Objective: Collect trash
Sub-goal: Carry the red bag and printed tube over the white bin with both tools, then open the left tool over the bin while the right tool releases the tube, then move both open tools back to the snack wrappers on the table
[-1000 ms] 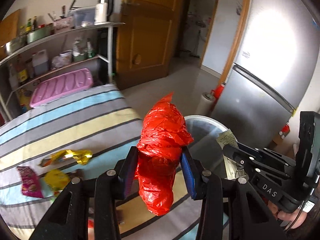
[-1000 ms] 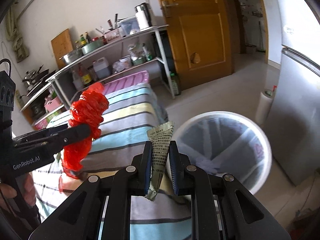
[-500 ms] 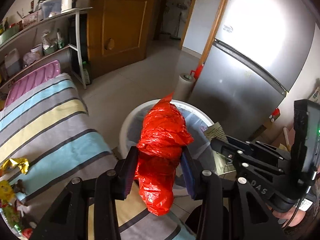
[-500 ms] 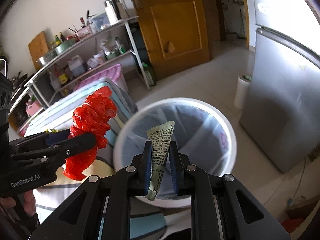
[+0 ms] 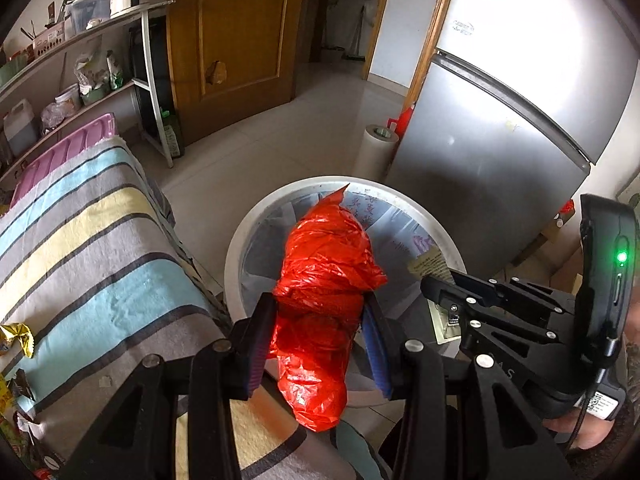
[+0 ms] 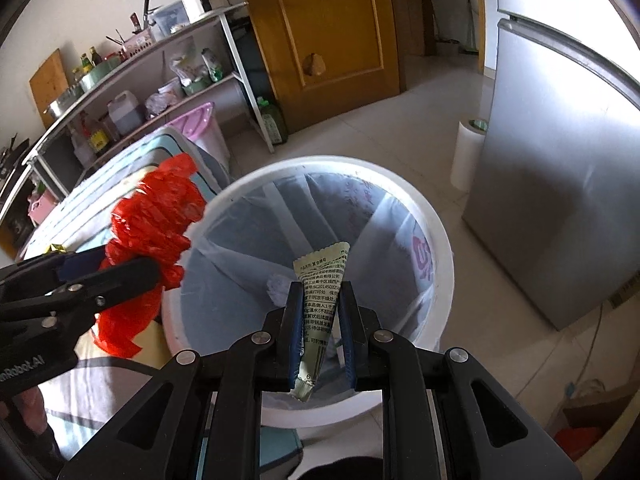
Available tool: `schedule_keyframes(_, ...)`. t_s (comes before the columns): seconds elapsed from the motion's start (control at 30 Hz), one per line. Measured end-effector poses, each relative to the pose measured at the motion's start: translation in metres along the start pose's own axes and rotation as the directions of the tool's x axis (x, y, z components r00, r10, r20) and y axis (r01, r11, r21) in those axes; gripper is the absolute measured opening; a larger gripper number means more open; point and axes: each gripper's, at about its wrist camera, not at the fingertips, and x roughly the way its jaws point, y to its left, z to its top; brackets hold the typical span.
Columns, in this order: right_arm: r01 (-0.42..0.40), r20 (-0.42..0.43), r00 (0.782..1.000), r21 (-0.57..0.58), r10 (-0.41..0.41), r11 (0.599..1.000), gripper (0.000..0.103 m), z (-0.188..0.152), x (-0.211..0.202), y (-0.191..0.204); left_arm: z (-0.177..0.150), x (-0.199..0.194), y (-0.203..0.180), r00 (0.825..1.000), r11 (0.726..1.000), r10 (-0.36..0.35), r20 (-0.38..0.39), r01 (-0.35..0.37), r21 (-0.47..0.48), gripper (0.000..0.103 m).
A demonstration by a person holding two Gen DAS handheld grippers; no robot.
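A crumpled red plastic bag (image 5: 328,264) is pinched in my left gripper (image 5: 320,312), which is shut on it and hangs over the near rim of the white lined trash bin (image 5: 236,248). In the right wrist view, my right gripper (image 6: 320,300) is shut on a pale green printed packet (image 6: 324,268), held upright above the bin's (image 6: 440,248) open mouth. The red bag (image 6: 156,216) and left gripper (image 6: 120,268) show at that view's left, over the bin's left edge. From the left wrist view, the right gripper (image 5: 436,284) and packet (image 5: 430,264) appear at the right.
A striped-cloth table (image 5: 100,240) lies left of the bin, with yellow wrappers (image 5: 16,336) at its near left edge. A silver fridge (image 5: 500,140) stands right of the bin, a white paper roll (image 5: 376,148) beside it. A shelf rack (image 6: 140,80) and wooden door (image 6: 328,32) stand behind.
Both grippers have swung right from above the striped table to over the bin and dropped lower. The red bag and the packet stay gripped.
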Motion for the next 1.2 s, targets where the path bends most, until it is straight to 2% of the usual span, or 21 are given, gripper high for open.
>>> schedule_keyframes(0.1, 0.006, -0.012, 1.000, 0.001, -0.006, 1.000, 0.019, 0.000, 0.003, 0.000, -0.001, 0.001, 0.002, 1.000, 1.000, -0.011, -0.008, 0.011, -0.007, 0.046)
schedule_keyframes(0.23, 0.015, -0.005, 1.000, -0.002, -0.015, 1.000, 0.022, -0.001, 0.002, 0.003, 0.000, 0.000, 0.003, 1.000, 1.000, -0.001, -0.001, 0.001, -0.007, 0.058)
schedule_keyframes(0.3, 0.016, -0.001, 1.000, 0.002, -0.016, 1.000, 0.035, -0.001, 0.001, 0.003, 0.000, -0.002, 0.003, 1.000, 1.000, -0.009, 0.001, 0.009, -0.009, 0.060)
schedule_keyframes(0.37, 0.015, 0.005, 1.000, 0.004, -0.015, 1.000, 0.042, -0.001, -0.001, 0.004, 0.000, -0.004, 0.004, 1.000, 1.000, -0.004, 0.005, 0.005, -0.009, 0.061)
schedule_keyframes(0.77, 0.003, 0.050, 0.999, 0.005, -0.003, 1.000, 0.043, -0.002, -0.022, 0.016, -0.006, -0.036, 0.018, 0.998, 0.999, 0.014, 0.066, -0.011, -0.035, 0.063)
schedule_keyframes(1.2, -0.041, 0.115, 0.992, -0.048, 0.046, 0.998, 0.043, -0.004, -0.051, 0.056, -0.024, -0.080, 0.048, 0.990, 0.996, 0.049, 0.132, -0.038, -0.084, 0.064)
